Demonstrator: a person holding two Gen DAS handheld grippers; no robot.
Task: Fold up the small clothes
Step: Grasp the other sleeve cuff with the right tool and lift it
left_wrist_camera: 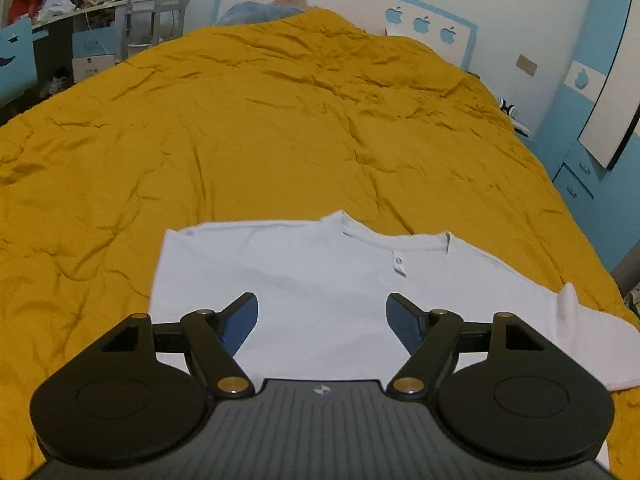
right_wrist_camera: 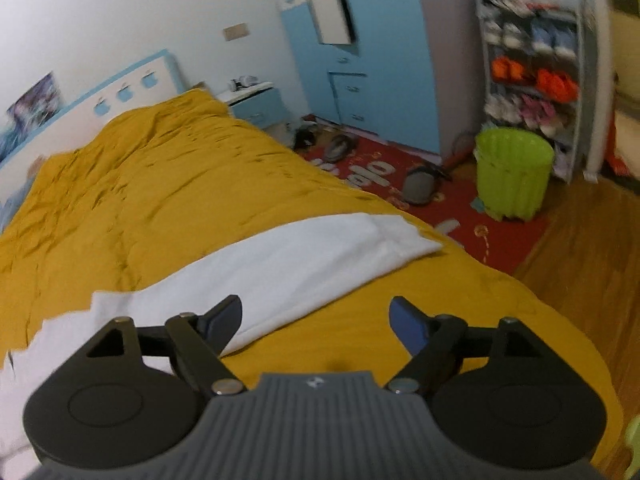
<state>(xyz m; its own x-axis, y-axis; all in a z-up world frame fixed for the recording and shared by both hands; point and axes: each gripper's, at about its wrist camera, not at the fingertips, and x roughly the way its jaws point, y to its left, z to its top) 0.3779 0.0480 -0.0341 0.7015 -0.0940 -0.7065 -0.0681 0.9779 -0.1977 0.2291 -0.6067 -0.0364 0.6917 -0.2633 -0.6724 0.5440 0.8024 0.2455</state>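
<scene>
A small white shirt (left_wrist_camera: 320, 280) lies flat on the mustard-yellow bedcover (left_wrist_camera: 260, 140), collar toward the headboard, one sleeve stretched out to the right. My left gripper (left_wrist_camera: 322, 322) hovers over the shirt's lower middle, jaws wide apart with nothing between them. In the right wrist view the same white shirt (right_wrist_camera: 288, 264) runs across the bed, its sleeve end near the bed's right edge. My right gripper (right_wrist_camera: 316, 322) is open above the bedcover (right_wrist_camera: 140, 208) just off the shirt's near edge; its left finger (right_wrist_camera: 224, 320) overlaps the cloth in view, and nothing is gripped.
The headboard (left_wrist_camera: 360, 4) with apple cut-outs stands at the far end. A blue wardrobe (right_wrist_camera: 360, 60), a shoe rack (right_wrist_camera: 532, 72), a green bin (right_wrist_camera: 512, 172) and a red rug (right_wrist_camera: 460, 208) with slippers lie to the bed's right. A cluttered desk (left_wrist_camera: 60, 20) stands at the far left.
</scene>
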